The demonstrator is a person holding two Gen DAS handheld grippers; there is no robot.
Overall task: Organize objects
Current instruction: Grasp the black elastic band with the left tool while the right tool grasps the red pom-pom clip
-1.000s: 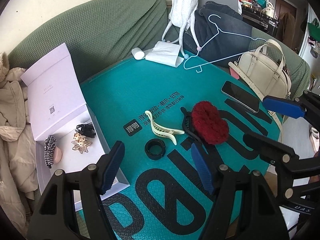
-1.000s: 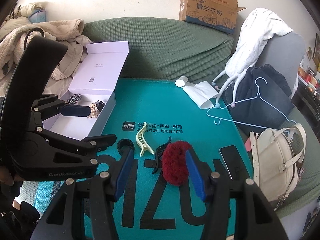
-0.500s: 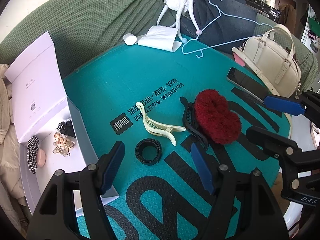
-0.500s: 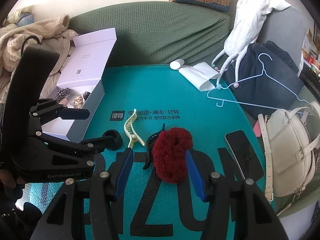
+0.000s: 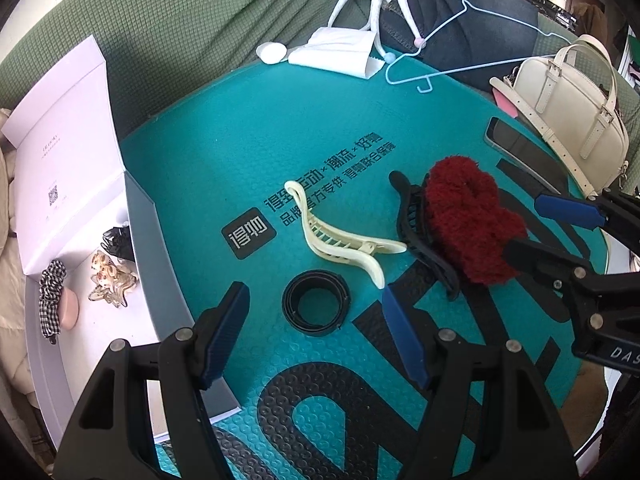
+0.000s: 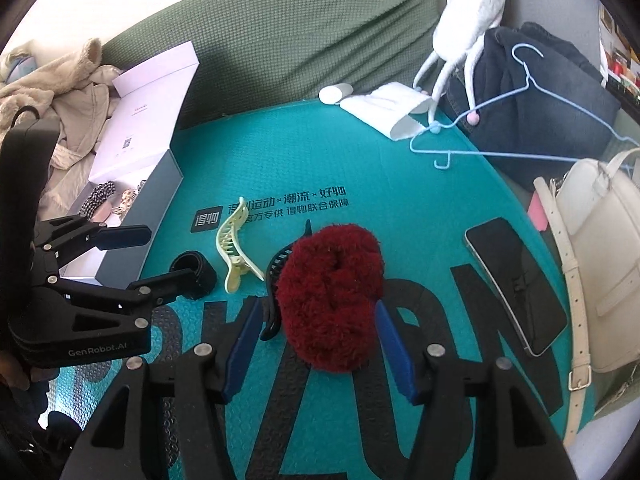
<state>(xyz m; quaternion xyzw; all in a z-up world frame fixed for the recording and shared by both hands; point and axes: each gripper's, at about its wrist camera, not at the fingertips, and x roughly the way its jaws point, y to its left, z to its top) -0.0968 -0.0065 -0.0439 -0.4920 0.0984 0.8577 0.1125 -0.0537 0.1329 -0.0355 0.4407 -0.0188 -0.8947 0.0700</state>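
On the teal mat (image 5: 248,132) lie a black band ring (image 5: 316,306), a cream claw clip (image 5: 340,240) and a black claw clip with a dark red fuzzy cover (image 6: 332,296). My left gripper (image 5: 316,336) hangs open just above the mat, and the ring sits right in front of its fingertips. My right gripper (image 6: 320,344) straddles the near end of the red fuzzy clip. Its jaws are opening, and the left pad (image 6: 244,340) stands clear of the clip. At the left, an open white box (image 5: 80,200) holds a checked scrunchie (image 5: 52,292), a gold clip (image 5: 112,280) and a black piece.
A phone (image 6: 516,284) lies on the mat right of the red clip, with a cream handbag (image 6: 592,248) beyond it. A blue hanger (image 6: 520,92), dark clothes and a white pouch (image 6: 392,112) sit at the far edge, against the green sofa.
Both grippers have come down toward the mat. The left one closed in on the black ring, the right one on the red fuzzy clip. The right jaws have widened a little.
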